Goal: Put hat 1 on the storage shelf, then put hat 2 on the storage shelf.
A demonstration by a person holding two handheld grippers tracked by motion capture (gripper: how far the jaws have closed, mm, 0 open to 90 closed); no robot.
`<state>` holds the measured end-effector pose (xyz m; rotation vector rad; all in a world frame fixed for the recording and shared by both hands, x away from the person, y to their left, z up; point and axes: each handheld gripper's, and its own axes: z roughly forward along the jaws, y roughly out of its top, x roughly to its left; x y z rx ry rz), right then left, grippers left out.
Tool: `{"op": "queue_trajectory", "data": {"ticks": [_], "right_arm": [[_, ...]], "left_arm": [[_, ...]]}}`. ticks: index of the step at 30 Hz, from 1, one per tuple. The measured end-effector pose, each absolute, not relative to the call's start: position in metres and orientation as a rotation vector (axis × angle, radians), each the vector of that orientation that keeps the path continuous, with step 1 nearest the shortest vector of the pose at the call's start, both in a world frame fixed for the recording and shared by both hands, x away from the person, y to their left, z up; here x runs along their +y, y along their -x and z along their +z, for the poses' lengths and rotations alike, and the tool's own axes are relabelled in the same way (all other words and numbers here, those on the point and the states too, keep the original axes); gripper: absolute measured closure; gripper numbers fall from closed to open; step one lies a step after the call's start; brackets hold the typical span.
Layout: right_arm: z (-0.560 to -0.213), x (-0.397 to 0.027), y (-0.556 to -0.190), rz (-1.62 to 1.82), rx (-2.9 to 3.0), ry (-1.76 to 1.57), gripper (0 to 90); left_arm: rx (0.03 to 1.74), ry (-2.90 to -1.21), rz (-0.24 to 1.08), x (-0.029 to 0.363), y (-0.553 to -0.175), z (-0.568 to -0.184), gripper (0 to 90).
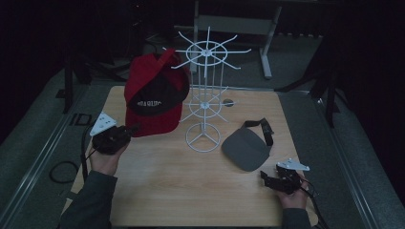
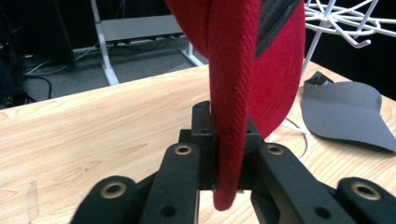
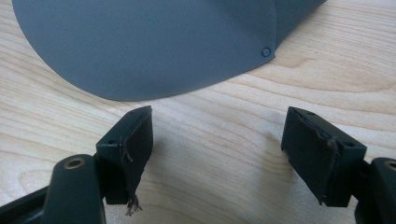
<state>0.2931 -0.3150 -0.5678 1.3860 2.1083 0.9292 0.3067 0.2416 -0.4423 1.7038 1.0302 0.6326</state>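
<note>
Your left claw [image 1: 128,130] is clamped on the edge of the red cap [image 1: 155,93], and in the left gripper view the cap's thick red rim [image 2: 229,116] runs straight down between the two black jaws, pinched tight. The cap hangs off the white wire rack [image 1: 205,95], its black underside with white lettering facing you, its lower edge near the counter [image 1: 181,186]. The rack stands at the middle of the counter, hooks spread out at the top. Over on your right, the right claw [image 1: 268,177] sits low on the wood with its jaws wide apart and nothing between them. The grey visor [image 1: 246,148] lies flat just ahead of it, close but not touching.
</note>
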Motion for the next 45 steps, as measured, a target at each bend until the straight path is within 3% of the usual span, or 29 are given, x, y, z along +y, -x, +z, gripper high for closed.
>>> {"op": "queue_trajectory", "data": {"ticks": [7, 16, 19, 21, 23, 26, 45], "right_arm": [[-0.568, -0.315, -0.293, 0.93, 2.109, -1.388, 24.8], [-0.568, -0.315, -0.293, 0.927, 2.108, -1.388, 26.1], [-0.565, -0.317, -0.294, 0.919, 2.103, -1.402, 40.2], [-0.561, -0.319, -0.294, 0.918, 2.11, -1.416, 61.5], [-0.555, -0.319, -0.295, 0.898, 2.103, -1.415, 76.2], [-0.546, -0.319, -0.299, 0.933, 2.092, -1.41, 89.7], [-0.498, -0.302, -0.374, 0.922, 2.093, -1.357, 90.0]], "left_arm": [[1.023, -1.705, 0.63, 0.244, -0.303, -0.442, 63.4], [1.053, -1.667, 0.64, 0.262, -0.288, -0.445, 56.6], [1.078, -1.647, 0.637, 0.269, -0.285, -0.449, 56.8], [1.099, -1.641, 0.635, 0.272, -0.285, -0.454, 56.8], [1.128, -1.632, 0.629, 0.273, -0.285, -0.461, 56.9], [1.154, -1.639, 0.617, 0.272, -0.286, -0.473, 56.9], [1.217, -1.754, 0.591, 0.251, -0.292, -0.524, 56.7]]}}
